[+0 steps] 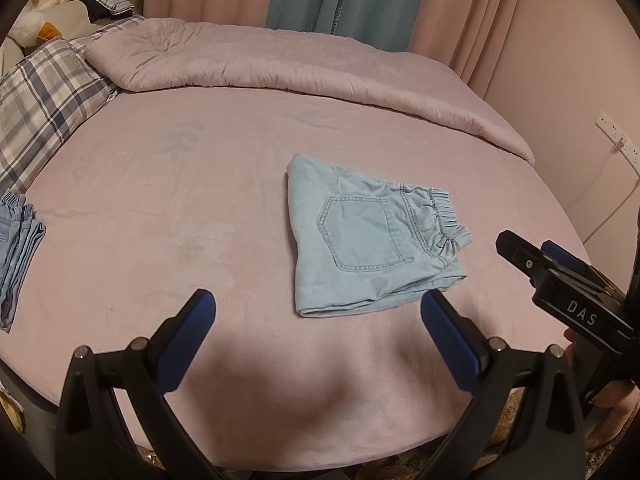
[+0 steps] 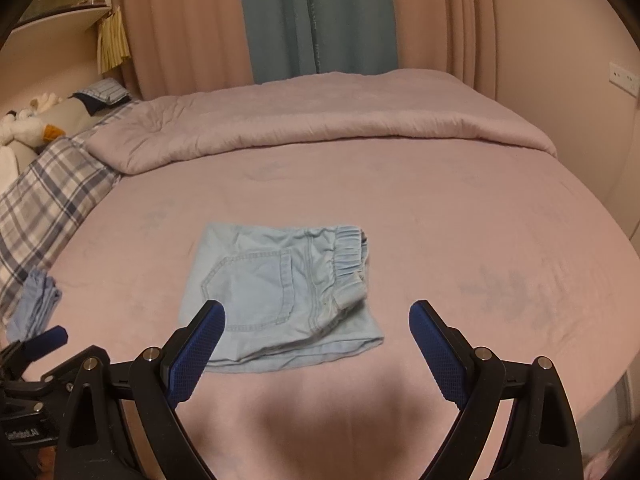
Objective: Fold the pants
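Note:
Light blue denim pants [image 1: 368, 240] lie folded into a compact rectangle on the pink bed sheet [image 1: 160, 208], back pocket up, elastic waistband to the right. They also show in the right wrist view [image 2: 276, 292]. My left gripper [image 1: 318, 308] is open and empty, held above the sheet just in front of the pants' near edge. My right gripper [image 2: 316, 316] is open and empty, its left finger [image 2: 200, 344] over the pants' near left corner. The right gripper also shows at the right of the left wrist view [image 1: 560, 280].
A pile of folded blue denim garments [image 1: 16, 248] lies at the bed's left edge. A plaid pillow [image 1: 44, 96] and plush toys [image 1: 36, 28] sit far left. A rolled pink duvet [image 1: 304, 64] lies across the back. Curtains [image 2: 312, 16] hang behind.

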A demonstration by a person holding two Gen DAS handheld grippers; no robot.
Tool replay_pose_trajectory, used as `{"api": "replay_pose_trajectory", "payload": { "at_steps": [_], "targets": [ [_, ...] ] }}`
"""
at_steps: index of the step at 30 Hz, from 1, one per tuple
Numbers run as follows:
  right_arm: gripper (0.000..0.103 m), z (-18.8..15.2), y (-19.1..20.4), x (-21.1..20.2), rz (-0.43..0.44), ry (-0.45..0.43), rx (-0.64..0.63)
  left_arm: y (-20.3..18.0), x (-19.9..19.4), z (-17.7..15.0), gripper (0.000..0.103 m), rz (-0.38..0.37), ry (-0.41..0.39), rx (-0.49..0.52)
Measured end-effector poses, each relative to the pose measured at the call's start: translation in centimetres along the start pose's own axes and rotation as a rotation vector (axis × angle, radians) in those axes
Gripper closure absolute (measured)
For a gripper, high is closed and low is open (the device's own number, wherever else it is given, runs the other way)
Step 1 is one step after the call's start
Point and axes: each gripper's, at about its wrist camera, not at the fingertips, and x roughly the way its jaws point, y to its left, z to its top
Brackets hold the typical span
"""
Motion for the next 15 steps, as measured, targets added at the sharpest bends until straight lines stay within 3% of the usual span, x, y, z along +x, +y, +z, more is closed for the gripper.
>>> {"api": "replay_pose_trajectory", "payload": {
  "at_steps": [15],
  "targets": [
    [0.01,-0.23,0.47,-0.15,0.003,0.003,0.002,0.37,0.66,0.1,0.0,0.01,0.02,-0.006]
  ]
}}
